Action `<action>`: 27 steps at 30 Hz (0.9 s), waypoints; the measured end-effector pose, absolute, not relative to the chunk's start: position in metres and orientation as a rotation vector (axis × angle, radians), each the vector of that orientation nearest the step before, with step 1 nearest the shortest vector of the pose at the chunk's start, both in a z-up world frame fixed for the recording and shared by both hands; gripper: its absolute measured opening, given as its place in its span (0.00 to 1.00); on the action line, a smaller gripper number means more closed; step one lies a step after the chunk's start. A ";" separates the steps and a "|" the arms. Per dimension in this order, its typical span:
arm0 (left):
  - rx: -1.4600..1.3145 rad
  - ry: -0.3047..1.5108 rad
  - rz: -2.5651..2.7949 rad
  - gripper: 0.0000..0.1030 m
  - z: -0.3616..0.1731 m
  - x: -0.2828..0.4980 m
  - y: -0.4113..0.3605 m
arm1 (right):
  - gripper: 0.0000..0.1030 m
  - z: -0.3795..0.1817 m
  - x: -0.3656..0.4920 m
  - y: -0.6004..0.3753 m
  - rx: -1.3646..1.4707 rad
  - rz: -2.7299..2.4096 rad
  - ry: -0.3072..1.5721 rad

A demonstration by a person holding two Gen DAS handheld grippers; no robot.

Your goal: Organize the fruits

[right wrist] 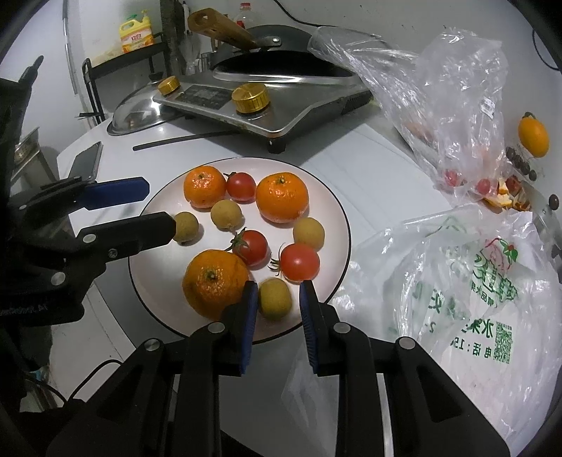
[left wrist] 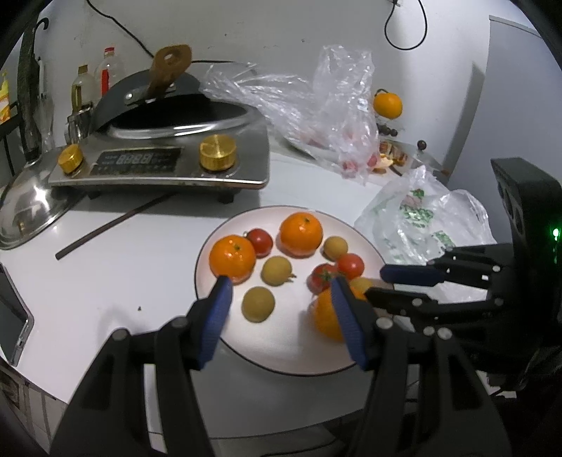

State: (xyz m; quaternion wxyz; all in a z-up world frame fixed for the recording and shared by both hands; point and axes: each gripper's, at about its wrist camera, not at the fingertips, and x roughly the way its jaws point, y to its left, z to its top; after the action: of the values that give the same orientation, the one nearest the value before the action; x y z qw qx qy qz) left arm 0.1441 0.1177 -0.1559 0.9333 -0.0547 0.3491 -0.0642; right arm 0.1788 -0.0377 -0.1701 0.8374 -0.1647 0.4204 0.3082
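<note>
Right tool (right wrist: 277, 295) around yellow fruit (right wrist: 274, 298)

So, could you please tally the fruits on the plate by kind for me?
Tangerines: 3
Cherry tomatoes: 3
Longans: 4
Total on the plate: 10

On the white plastic bag (right wrist: 467, 281) lying beside the plate, we are seeing green printing: Chinese characters that from this side are standing upside down, among them "水果" and "电话" followed by digits starting "15", plus a square QR code. The yellow bottle (right wrist: 136, 32) on the rack at the back is carrying a red label whose characters we are finding too small to read. The cooker's panel (left wrist: 137, 159) is showing four digit places, unlit.
</note>
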 end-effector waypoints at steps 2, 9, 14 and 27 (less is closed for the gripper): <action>-0.107 0.714 -0.129 0.58 -0.155 0.143 0.117 | 0.36 -0.169 0.177 -0.039 -0.342 0.651 0.884; -0.086 0.706 -0.119 0.59 -0.148 0.137 0.108 | 0.38 -0.159 0.170 -0.049 -0.324 0.650 0.857; -0.080 0.694 -0.112 0.65 -0.142 0.131 0.100 | 0.38 -0.151 0.163 -0.059 -0.311 0.642 0.834; -0.052 0.660 -0.116 0.66 -0.124 0.108 0.074 | 0.39 -0.130 0.137 -0.090 -0.284 0.615 0.770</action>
State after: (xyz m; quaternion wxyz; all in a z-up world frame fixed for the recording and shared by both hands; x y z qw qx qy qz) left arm 0.1081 0.0738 -0.1240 0.9440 -0.0253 0.3240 -0.0570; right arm 0.1370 -0.0904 -0.1297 0.8714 -0.1358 0.3685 0.2940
